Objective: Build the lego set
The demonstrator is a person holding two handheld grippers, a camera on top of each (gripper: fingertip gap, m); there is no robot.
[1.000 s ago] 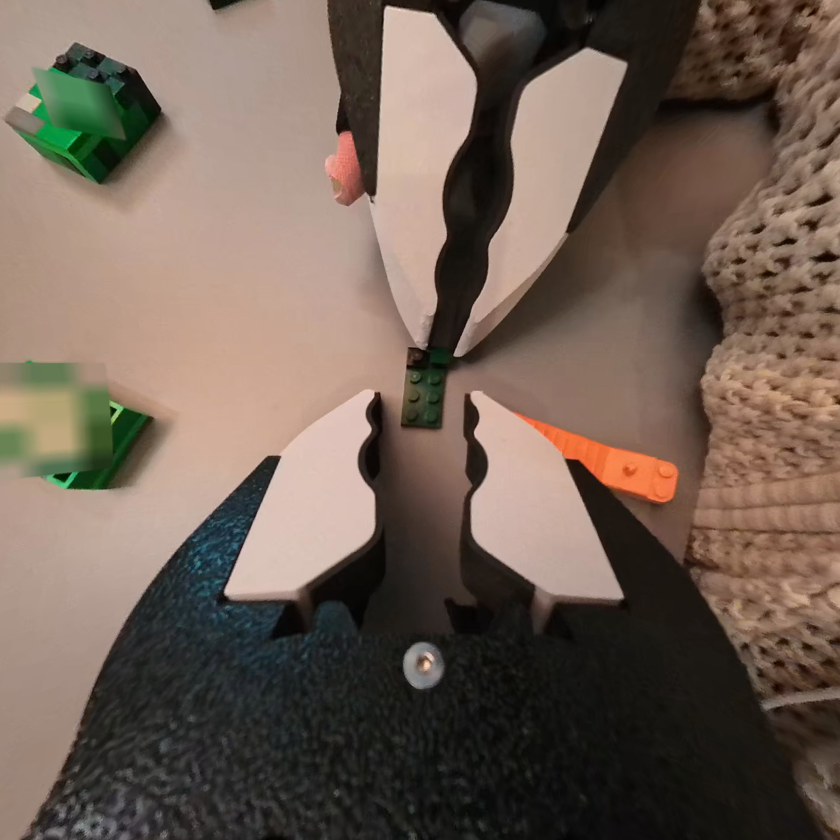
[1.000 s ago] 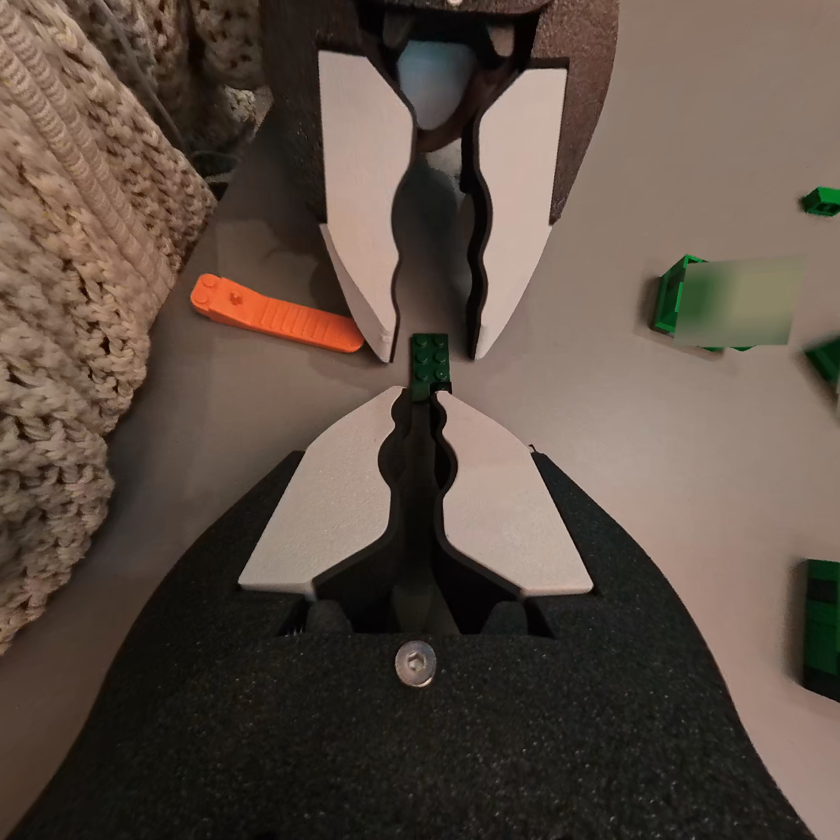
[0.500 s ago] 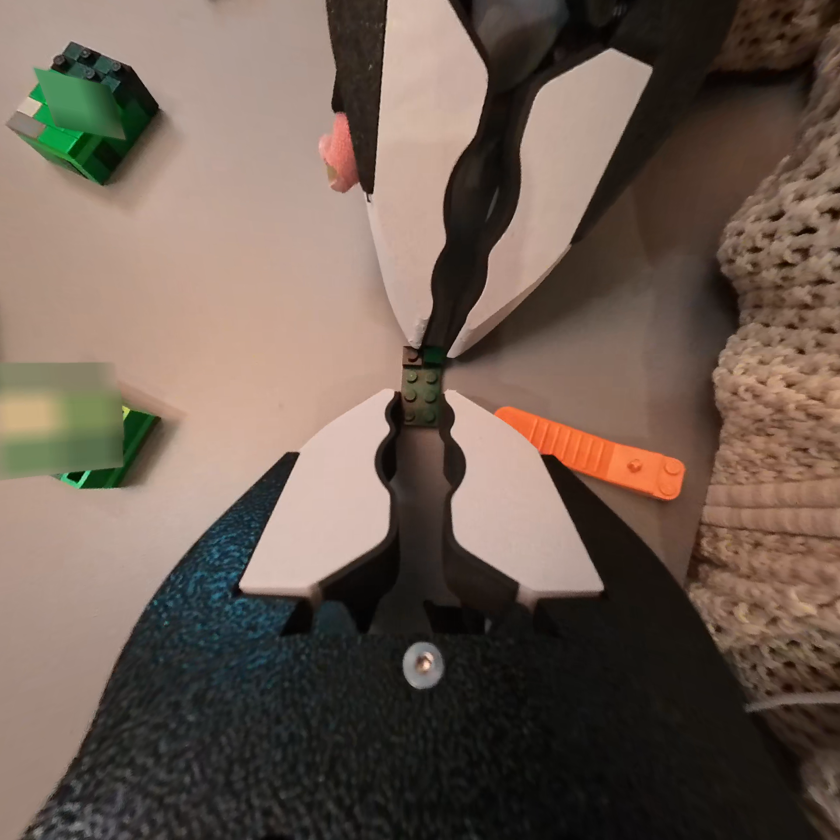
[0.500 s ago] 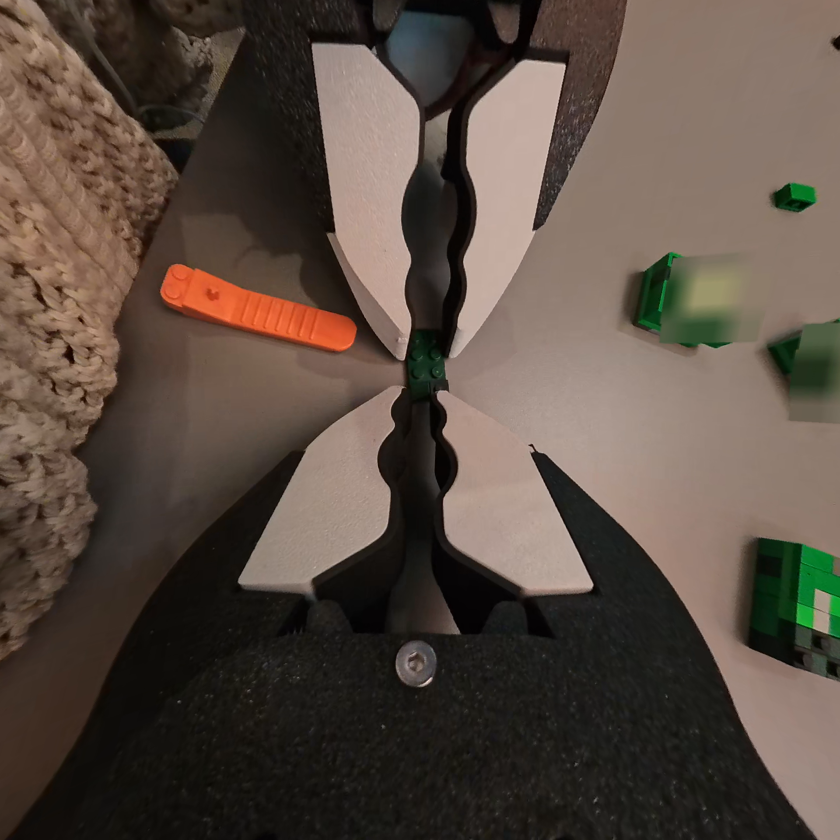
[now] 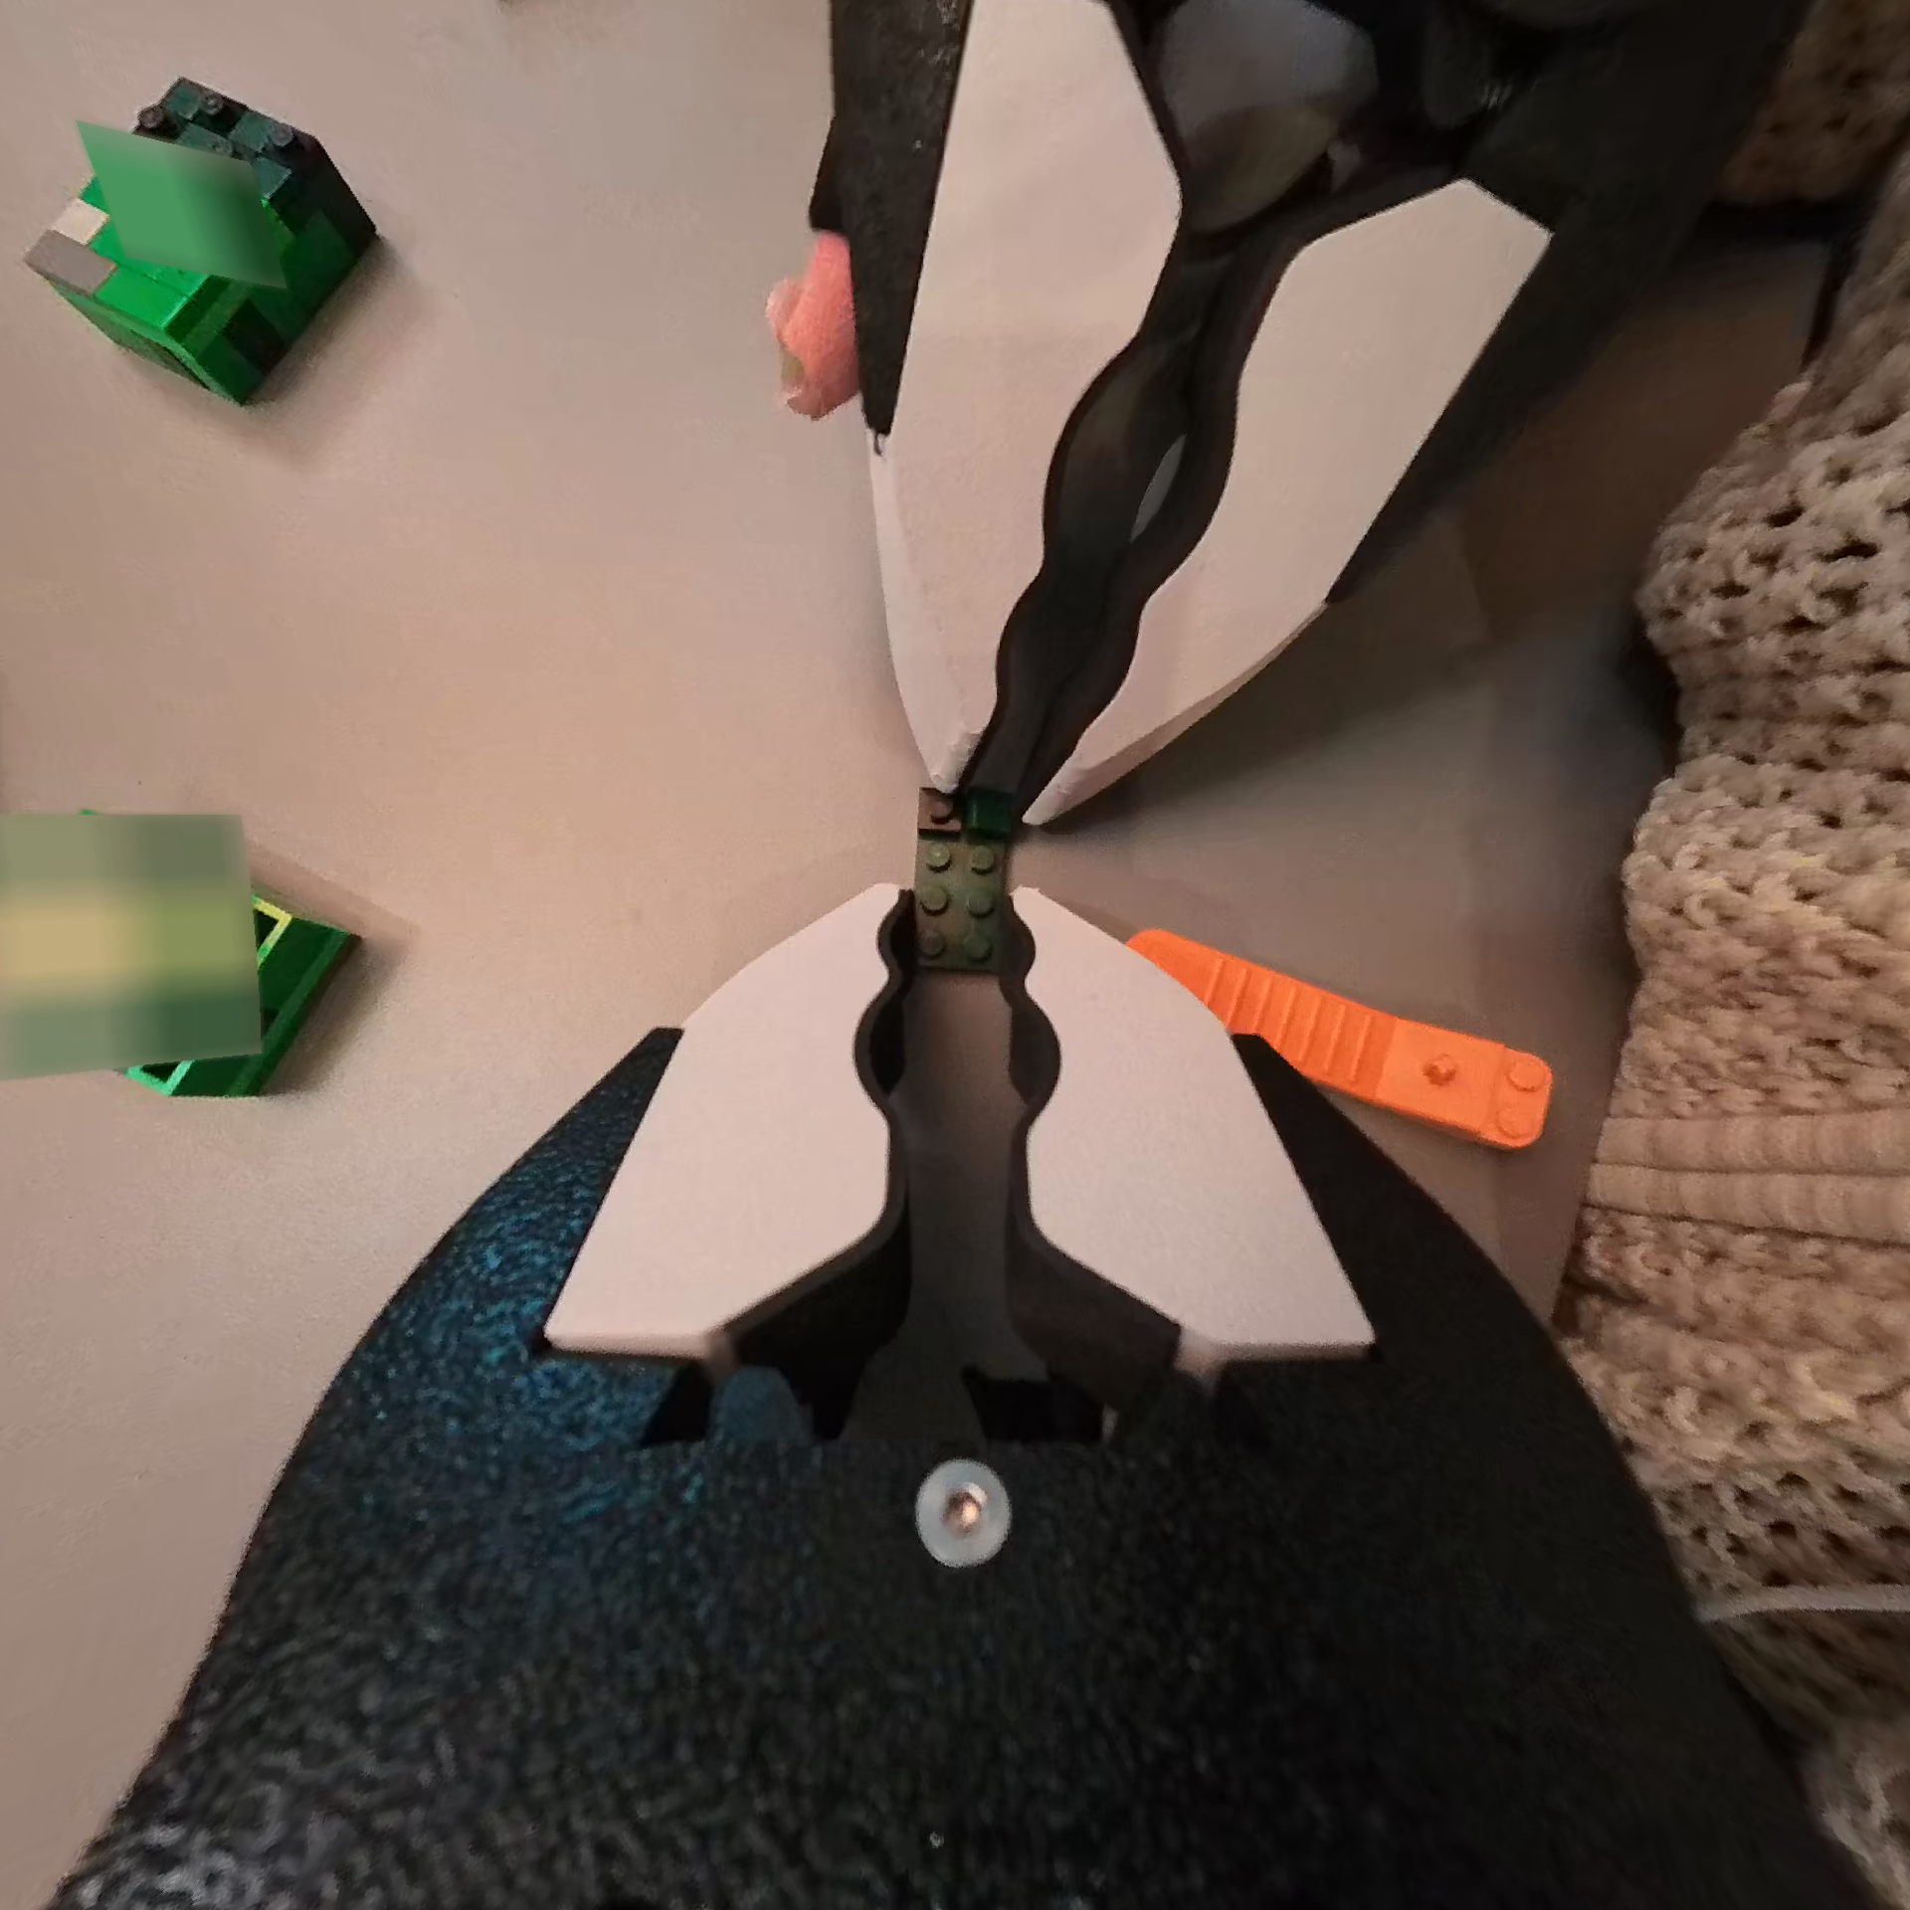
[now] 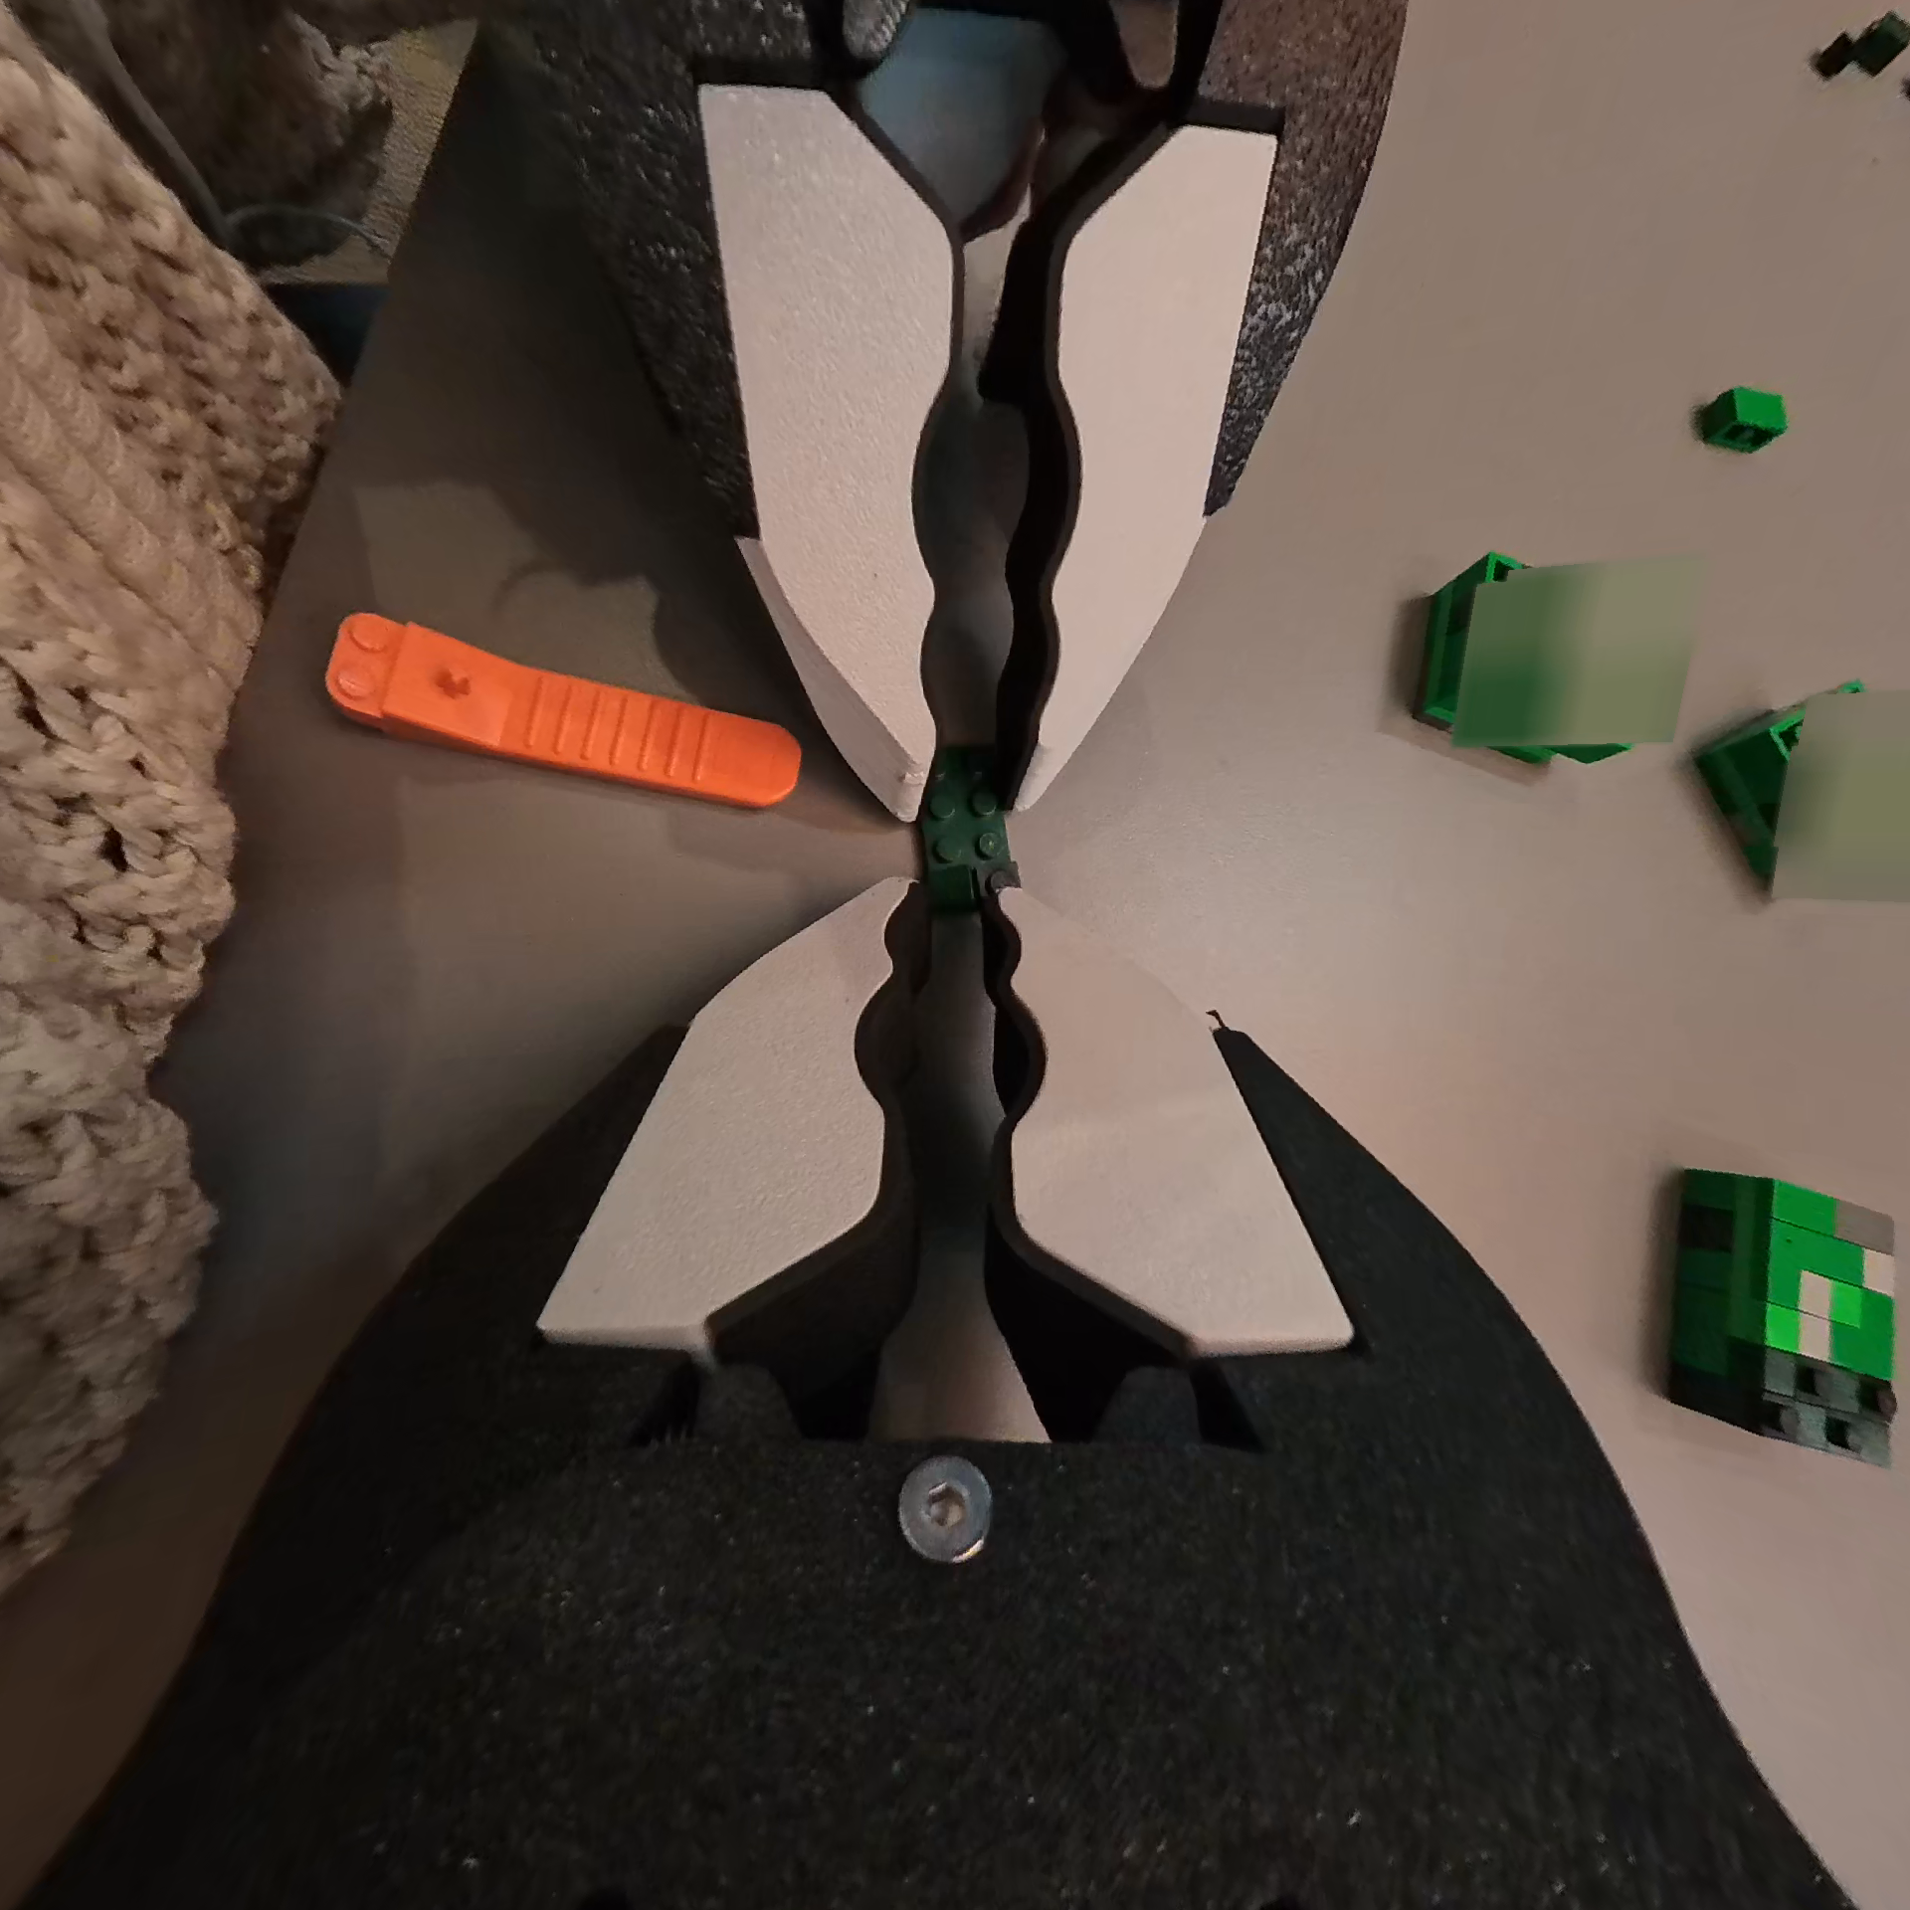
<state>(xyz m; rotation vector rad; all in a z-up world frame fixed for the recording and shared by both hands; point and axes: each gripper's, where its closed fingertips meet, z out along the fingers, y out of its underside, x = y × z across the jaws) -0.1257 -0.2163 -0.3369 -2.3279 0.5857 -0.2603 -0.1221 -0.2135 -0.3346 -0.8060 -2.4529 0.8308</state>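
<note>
Green plate [image 5: 961, 910] pinched between left tongs [image 5: 959, 930] and right tongs [image 6: 956, 897].

Both wrist cameras look steeply down, close above the table [image 5: 579, 641], and they face each other. In the left wrist view the opposing gripper enters from 12 o'clock; same in the right wrist view. Shared ground: the dark green plate [image 5: 961, 910] [image 6: 966, 827] dead centre, and the orange brick separator [image 5: 1375, 1044] [image 6: 558, 713], at 3 o'clock left, 10 o'clock right.

Greens, orange and beige around my white fingers

My dark green plate [image 5: 959, 910] sits by an orange separator [image 5: 1354, 1039], a beige cable-knit sleeve [image 5: 1778, 1034], and bright-and-dark green blocks [image 6: 1783, 1307] with grey and white patches.
</note>
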